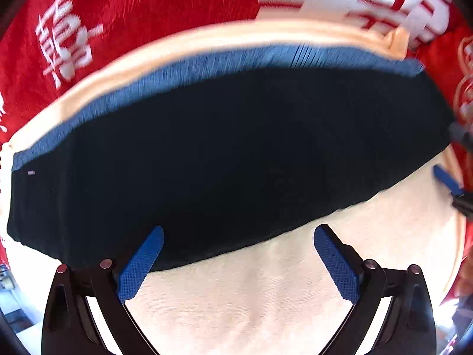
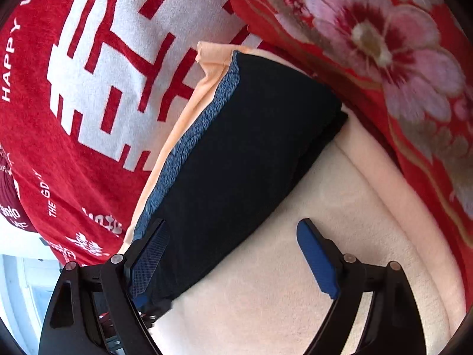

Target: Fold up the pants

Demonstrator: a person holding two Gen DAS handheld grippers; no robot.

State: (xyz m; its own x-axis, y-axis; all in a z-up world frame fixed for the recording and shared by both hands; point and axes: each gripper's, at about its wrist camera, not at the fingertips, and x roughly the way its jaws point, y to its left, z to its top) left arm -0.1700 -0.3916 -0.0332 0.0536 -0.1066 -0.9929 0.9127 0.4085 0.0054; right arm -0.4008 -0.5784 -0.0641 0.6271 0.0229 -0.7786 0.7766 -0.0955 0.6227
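Nearest in the left wrist view, the left gripper (image 1: pixel 238 248) has its blue fingers (image 1: pixel 142 261) spread wide and holds nothing; the left finger overlaps the near edge of the pants (image 1: pixel 224 159), the right one hangs over the cream blanket (image 1: pixel 266 295). The right gripper (image 2: pixel 233 254) is likewise spread wide and empty, its left finger over the near end of the pants (image 2: pixel 245 148), its right finger over the blanket (image 2: pixel 295 281). The pants lie folded into a dark bundle on the blanket, with a blue ribbed band (image 1: pixel 207 65) along the far edge. Beyond lies a red towel (image 1: pixel 142 9) with white lettering, and at far right a red flowered quilt (image 2: pixel 369 38).
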